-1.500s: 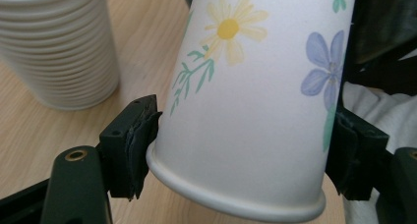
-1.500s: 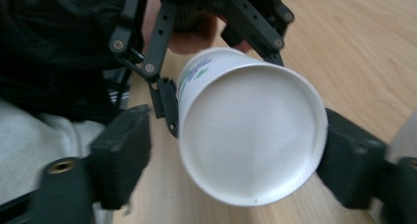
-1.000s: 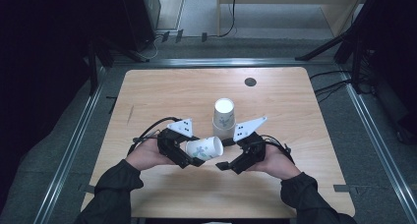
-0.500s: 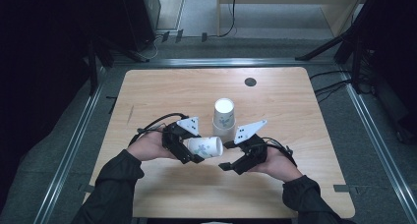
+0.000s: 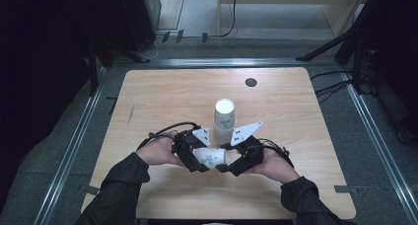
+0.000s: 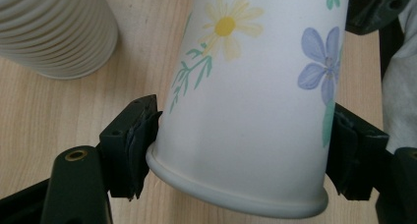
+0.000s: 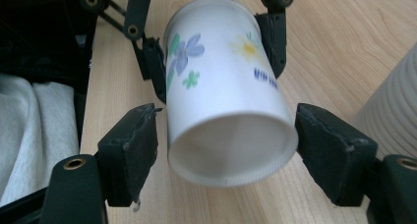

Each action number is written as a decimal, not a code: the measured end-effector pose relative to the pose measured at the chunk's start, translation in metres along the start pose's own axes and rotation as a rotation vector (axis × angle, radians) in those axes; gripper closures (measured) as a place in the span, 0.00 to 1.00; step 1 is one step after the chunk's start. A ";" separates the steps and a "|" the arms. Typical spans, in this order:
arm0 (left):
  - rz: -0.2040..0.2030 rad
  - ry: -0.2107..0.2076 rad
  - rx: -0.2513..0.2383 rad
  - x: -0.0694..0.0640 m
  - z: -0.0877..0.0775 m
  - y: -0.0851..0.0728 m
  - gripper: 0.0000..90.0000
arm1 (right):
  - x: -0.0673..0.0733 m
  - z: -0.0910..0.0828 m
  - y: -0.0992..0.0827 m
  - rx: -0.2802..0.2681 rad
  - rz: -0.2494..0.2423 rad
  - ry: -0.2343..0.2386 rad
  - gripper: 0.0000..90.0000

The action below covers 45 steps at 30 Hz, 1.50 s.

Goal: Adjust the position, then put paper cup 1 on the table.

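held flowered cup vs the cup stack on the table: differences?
The flowered cup lies on its side off the table between both grippers; the cup stack stands on the table. The flowered cup is single, and the left gripper clamps it; the cup stack is many nested, untouched. Both are white paper cups.

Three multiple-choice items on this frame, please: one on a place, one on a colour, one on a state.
1. Where is the cup stack?
A. beyond the grippers
B. at the table's left edge
C. on the floor

2. What colour is the flowered cup's daisy?
A. red
B. yellow
C. black

3. What does the left gripper do?
A. stands open, apart from the cup
B. lies on the table
C. clamps the cup

Key: 1 A, the stack stands just behind both grippers; 2 B, yellow petals show; 3 C, both pads press the cup near its rim.
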<state>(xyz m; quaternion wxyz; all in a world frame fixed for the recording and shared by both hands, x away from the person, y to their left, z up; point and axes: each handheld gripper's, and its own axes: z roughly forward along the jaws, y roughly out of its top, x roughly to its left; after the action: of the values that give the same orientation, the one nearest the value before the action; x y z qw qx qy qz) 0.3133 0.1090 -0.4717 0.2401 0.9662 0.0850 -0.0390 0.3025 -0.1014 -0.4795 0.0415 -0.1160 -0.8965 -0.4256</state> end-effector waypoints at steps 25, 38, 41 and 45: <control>-0.007 -0.014 -0.066 0.000 -0.003 -0.001 0.11 | 0.000 0.001 0.003 0.017 -0.019 -0.005 0.37; -0.066 -0.010 -0.175 0.002 -0.011 -0.012 0.11 | -0.004 -0.018 0.001 -0.050 0.006 -0.006 0.37; -0.085 -0.012 -0.205 0.000 -0.012 -0.016 0.11 | -0.004 -0.020 0.001 -0.058 0.003 -0.006 0.37; -0.109 -0.017 -0.246 -0.001 -0.012 -0.021 0.11 | -0.004 -0.022 0.002 -0.067 0.004 0.010 0.37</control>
<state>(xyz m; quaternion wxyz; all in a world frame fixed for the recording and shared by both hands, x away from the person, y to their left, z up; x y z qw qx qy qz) 0.3083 0.1326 -0.4710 0.3549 0.9232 0.1392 -0.0494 0.3060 -0.1173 -0.4645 0.0429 -0.1168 -0.8814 -0.4558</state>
